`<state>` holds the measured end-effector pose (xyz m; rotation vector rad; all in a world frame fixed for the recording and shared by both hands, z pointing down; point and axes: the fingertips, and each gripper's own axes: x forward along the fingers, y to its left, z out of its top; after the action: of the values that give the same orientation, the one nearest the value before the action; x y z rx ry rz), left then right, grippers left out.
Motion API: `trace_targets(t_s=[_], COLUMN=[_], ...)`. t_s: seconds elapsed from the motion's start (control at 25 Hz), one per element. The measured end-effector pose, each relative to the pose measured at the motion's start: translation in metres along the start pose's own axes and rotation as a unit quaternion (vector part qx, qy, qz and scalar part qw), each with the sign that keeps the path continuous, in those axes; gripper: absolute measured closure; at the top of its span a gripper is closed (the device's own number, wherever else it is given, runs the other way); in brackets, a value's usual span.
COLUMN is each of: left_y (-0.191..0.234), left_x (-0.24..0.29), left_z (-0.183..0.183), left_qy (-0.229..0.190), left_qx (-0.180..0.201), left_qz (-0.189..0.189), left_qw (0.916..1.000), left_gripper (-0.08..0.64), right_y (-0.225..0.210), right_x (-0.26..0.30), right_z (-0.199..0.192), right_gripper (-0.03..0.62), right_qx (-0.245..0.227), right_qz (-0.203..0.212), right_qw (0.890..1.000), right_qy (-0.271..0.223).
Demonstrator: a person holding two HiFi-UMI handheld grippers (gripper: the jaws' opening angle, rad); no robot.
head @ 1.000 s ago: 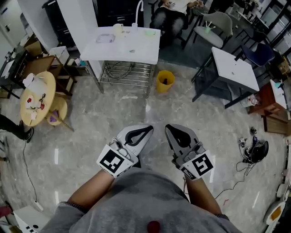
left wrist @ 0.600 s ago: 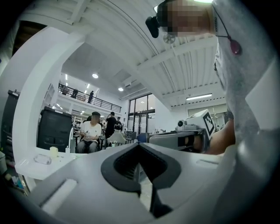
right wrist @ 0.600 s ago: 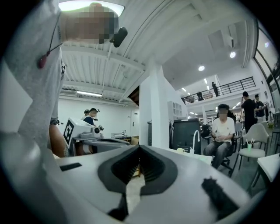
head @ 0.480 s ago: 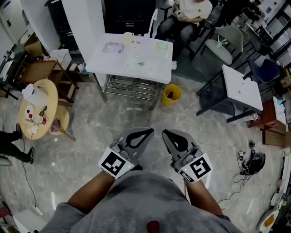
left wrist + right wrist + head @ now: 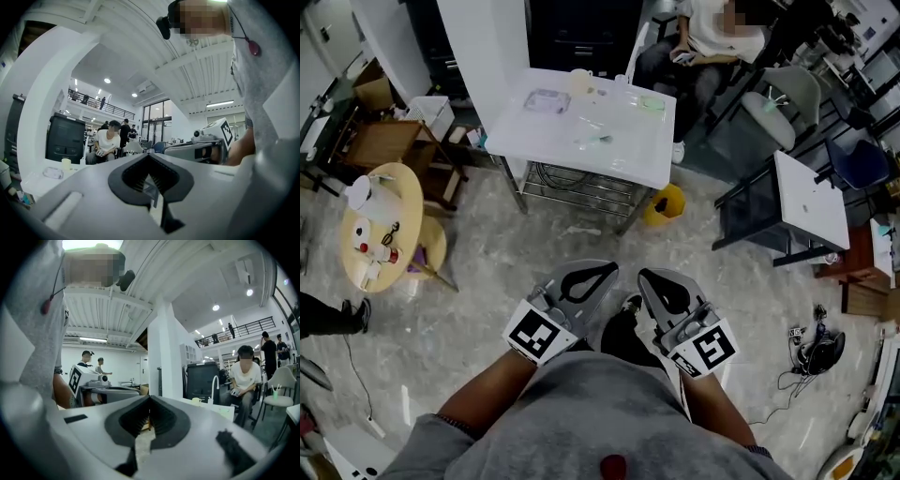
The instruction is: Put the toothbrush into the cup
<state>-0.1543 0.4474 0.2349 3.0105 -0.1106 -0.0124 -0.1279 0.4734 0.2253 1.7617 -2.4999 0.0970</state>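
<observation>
Head view has both my claws held low against my grey shirt (image 5: 581, 412), above the marble floor (image 5: 487, 272): my left gripper (image 5: 606, 270) and my right gripper (image 5: 649, 276) sit side by side, tips near each other but apart. Left gripper view shows that claw's jaws pressed together at the tip with nothing between them; right gripper view shows the same for the other claw, jaws met and empty. The cup (image 5: 579, 82) stands at the far edge of the white table (image 5: 637, 159), well apart from both claws, near a clear tray (image 5: 547, 100). The toothbrush (image 5: 600, 141) I take to be the thin greenish thing lying near the table's middle, though it is too small to be sure. A yellow bin (image 5: 664, 203) sits on the floor beside the table
</observation>
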Motion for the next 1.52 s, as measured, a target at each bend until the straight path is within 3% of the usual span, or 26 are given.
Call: trace_targets(t_s=[0.28, 0.96, 1.28, 1.52], left_y=[0.038, 0.145, 0.194, 0.25], left_x=[0.041, 0.193, 0.207, 0.211], left_z=[-0.003, 0.019, 0.016, 0.013], left_qy=[0.005, 0.031, 0.034, 0.032], left_qx=[0.011, 0.02, 0.016, 0.01], left_qz=[0.017, 0.107, 0.146, 0.146], left_qw=[0.9998, 0.9936, 0.9886, 0.9887], left_gripper=[0.552, 0.552, 0.552, 0.552], right_y=[-0.051, -0.238, -0.274, -0.288], right_x=[0.034, 0.103, 0.142, 0.191], right_z=[-0.006, 0.007, 0.0, -0.008], right_gripper=[0.577, 0.577, 0.577, 0.577], right_qx=[0.008, 0.021, 0.023, 0.023], right_qz=[0.025, 0.116, 0.138, 0.141], right_qw=[1.0, 0.993, 0.99, 0.99], right_qy=[-0.01, -0.013, -0.008, 0.009])
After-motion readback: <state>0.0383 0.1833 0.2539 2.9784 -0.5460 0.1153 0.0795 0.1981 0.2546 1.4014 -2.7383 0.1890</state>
